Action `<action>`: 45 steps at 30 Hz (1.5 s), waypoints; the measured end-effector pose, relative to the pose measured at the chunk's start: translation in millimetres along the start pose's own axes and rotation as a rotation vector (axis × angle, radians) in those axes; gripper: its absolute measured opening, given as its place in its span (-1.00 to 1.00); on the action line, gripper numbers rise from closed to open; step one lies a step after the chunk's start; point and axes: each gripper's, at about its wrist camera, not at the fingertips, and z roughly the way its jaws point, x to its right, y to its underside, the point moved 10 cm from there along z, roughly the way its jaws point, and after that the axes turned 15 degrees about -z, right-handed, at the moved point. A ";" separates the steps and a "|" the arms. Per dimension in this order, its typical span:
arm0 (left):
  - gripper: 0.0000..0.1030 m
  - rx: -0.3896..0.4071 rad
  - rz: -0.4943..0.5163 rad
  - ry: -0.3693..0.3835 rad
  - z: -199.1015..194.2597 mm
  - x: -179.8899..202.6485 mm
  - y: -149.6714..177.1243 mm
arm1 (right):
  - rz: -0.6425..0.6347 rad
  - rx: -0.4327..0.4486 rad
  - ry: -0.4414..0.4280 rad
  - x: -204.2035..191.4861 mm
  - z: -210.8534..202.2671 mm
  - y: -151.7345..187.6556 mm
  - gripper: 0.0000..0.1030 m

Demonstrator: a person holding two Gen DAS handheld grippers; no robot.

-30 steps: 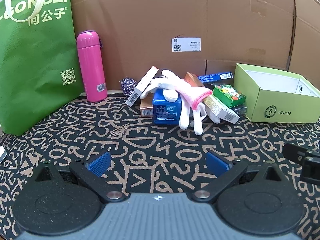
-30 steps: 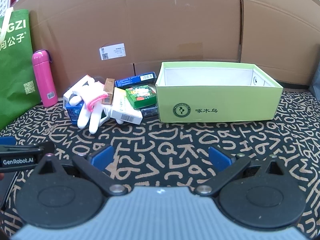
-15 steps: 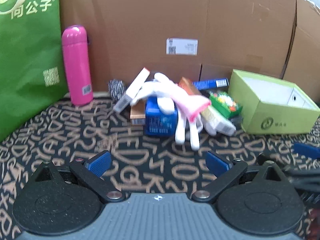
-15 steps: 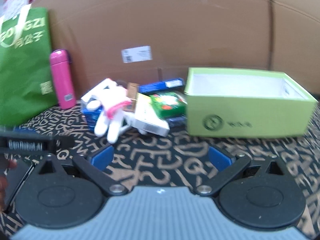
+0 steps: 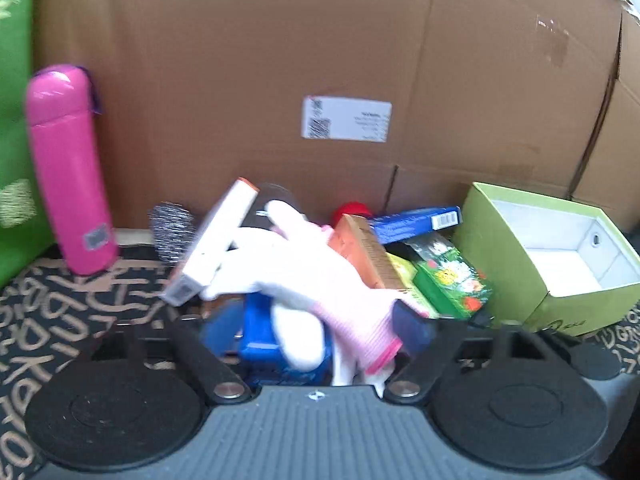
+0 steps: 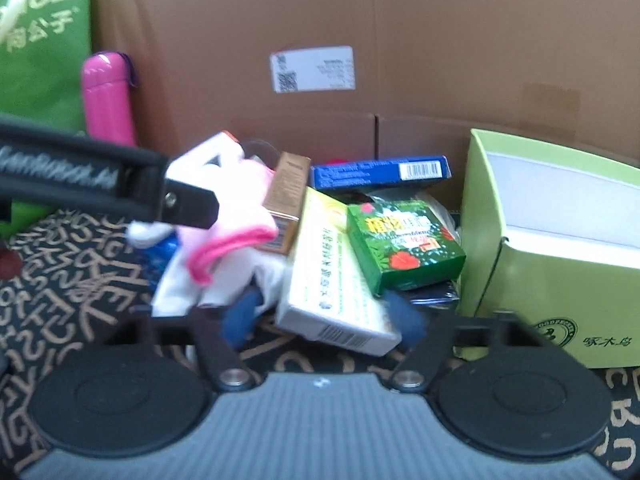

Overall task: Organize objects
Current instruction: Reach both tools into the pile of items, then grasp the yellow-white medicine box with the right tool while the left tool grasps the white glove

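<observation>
Both grippers are down in the pile of small things that lies on the patterned mat (image 5: 72, 308) against the cardboard wall (image 5: 280, 60). The left gripper (image 5: 316, 326) has its jaws closing around the blue box (image 5: 260, 344) and the white glove (image 5: 304, 276) with the pink cuff draped over it; the blur hides whether the pads press yet, so it reads as not yet clenched. From the right wrist view this gripper's black finger crosses in from the left above the glove. The right gripper (image 6: 324, 318) is closing too, with the near end of the white carton (image 6: 332, 292) between its blue pads (image 6: 404, 316); the pads look just beside the carton, contact unclear. On that carton leans the green packet (image 6: 404, 240), tilted, and behind it lies the long blue box (image 6: 380, 172). A brown box (image 6: 288, 200) stands tilted between the glove and the carton. At the pile's left a white bar box (image 5: 216, 244) leans up, with a steel scourer (image 5: 170, 232) behind it. The pink flask (image 5: 68, 168) stands upright far left, next to the green bag (image 6: 44, 40). The open green shoebox (image 5: 548, 256) sits right of the pile, just beside it, white inside.
</observation>
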 end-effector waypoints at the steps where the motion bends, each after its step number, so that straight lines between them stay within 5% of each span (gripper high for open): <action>1: -0.13 -0.016 0.002 0.018 3.4 1.6 0.5 | -0.002 0.018 0.001 0.5 -4.1 -0.5 -0.18; 2: -0.39 -0.033 0.001 0.029 5.4 2.4 1.7 | -0.004 0.033 -0.001 0.3 -9.6 -0.7 -0.26; 5: -0.68 -0.038 0.011 0.049 -0.1 5.0 7.1 | -0.046 0.062 0.025 -2.1 -27.7 -2.0 -0.44; 11: -0.77 -0.078 0.049 0.113 -41.6 10.7 44.1 | -0.037 0.066 -0.017 -6.2 -62.1 16.3 -0.47; 16: -0.75 -0.189 0.050 0.138 -76.9 -1.3 104.1 | -0.084 0.031 -0.113 -21.7 -109.6 43.3 -0.41; 18: -0.57 -0.196 0.006 0.111 -81.3 -10.9 114.2 | -0.082 0.022 -0.195 -30.5 -122.6 47.8 -0.25; 19: -0.32 -0.194 -0.007 0.094 -81.7 -13.6 115.4 | -0.070 0.020 -0.232 -33.1 -124.9 48.8 0.07; 22: 0.39 -0.146 -0.039 0.076 -82.4 -14.1 110.1 | -0.088 0.026 -0.196 -28.5 -116.6 45.7 0.45; 25: 0.44 -0.133 -0.057 0.022 -74.4 -17.3 105.8 | -0.093 -0.009 -0.155 -21.4 -98.8 51.0 0.71; 28: 0.43 -0.158 -0.093 0.023 -60.5 -15.7 104.3 | 0.005 -0.067 -0.128 -10.1 -82.7 58.3 0.73; 30: 0.32 -0.155 -0.108 0.034 -54.0 -14.7 103.7 | 0.048 -0.085 -0.119 -8.4 -74.1 58.9 0.73; 32: -0.39 -0.171 -0.111 0.048 -51.3 -15.8 103.9 | 0.076 -0.104 -0.094 -4.9 -65.4 62.4 0.74; 36: -0.38 -0.182 -0.123 0.055 -53.8 -20.8 104.3 | 0.071 -0.105 -0.072 -5.5 -57.7 64.2 0.63; 38: -0.74 -0.178 -0.124 0.075 -61.3 -22.6 101.8 | 0.080 -0.071 -0.080 -4.0 -64.6 62.0 0.53; 45: -0.82 -0.093 -0.101 0.162 -102.1 -8.8 71.3 | 0.071 -0.001 -0.102 -5.6 -95.1 61.7 0.47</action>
